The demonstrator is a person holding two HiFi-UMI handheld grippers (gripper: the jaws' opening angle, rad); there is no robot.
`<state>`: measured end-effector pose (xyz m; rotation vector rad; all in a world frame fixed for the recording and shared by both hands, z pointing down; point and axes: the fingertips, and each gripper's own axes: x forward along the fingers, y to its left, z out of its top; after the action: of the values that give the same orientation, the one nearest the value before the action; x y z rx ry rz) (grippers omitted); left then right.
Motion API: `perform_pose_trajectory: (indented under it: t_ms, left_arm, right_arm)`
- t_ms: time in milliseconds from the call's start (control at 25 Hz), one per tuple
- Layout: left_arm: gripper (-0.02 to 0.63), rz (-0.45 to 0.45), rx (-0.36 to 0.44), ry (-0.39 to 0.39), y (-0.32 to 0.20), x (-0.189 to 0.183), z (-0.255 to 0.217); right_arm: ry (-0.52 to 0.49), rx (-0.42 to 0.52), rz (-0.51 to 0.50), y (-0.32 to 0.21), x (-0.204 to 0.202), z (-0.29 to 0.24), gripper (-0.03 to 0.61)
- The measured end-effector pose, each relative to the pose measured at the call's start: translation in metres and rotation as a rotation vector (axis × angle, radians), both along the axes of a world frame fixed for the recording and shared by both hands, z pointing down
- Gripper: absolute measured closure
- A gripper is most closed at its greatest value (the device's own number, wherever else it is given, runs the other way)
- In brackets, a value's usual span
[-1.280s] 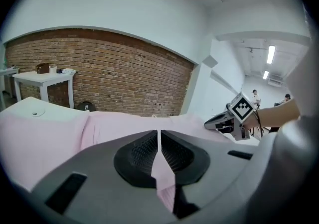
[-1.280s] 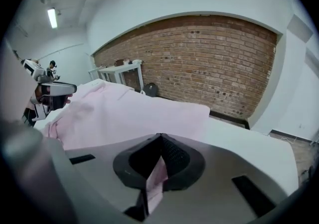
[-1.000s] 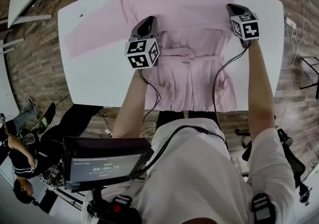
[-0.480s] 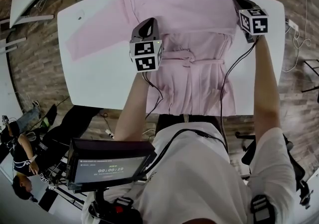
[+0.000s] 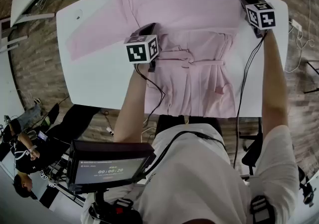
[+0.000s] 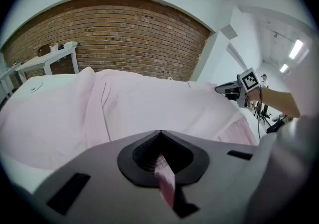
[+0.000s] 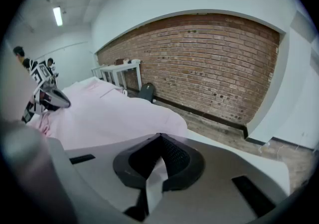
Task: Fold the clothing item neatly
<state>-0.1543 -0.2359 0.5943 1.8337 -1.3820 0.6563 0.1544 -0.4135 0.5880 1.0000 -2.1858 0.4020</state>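
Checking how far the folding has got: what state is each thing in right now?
Dress: spread flat on table, one sleeve stretched out sideways.
Belt: knotted at the waist.
Left claw: shut on dress.
Right claw: shut on dress.

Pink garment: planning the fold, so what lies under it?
The pink garment lies on a white table, bare at left; anything beneath the cloth is hidden.

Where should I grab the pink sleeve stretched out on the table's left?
Probably at the cuff end of the sleeve, coming in low from the left edge of the table: it lies flat and straight, its end free on bare tabletop.
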Motion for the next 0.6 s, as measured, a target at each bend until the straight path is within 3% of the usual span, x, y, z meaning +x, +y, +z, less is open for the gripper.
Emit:
perform_pose_trajectory:
  t_ms: [160, 280, 400, 600]
  left_arm:
    - [0.612, 0.017, 0.004, -0.027, 0.001, 0.005, -0.001]
    - [0.612, 0.008, 0.072, -0.014, 0.002, 0.006, -0.01]
    - [0.612, 0.001, 0.107, 0.032, 0.004, 0.006, -0.015]
    - [0.612, 0.026, 0.081, 0.034, 0.01, 0.007, -0.004]
  right_arm:
    - [0.017, 0.009, 0.02, -0.001, 0.004, -0.001, 0.574]
    - [-0.02, 0.019, -0.029, 0.021, -0.01, -0.016, 0.574]
    - [-0.143, -0.065, -0.148, 0.075, -0.038, -0.029, 0.574]
    - [-0.072, -0.18, -0.274, 0.145, -0.05, -0.003, 0.574]
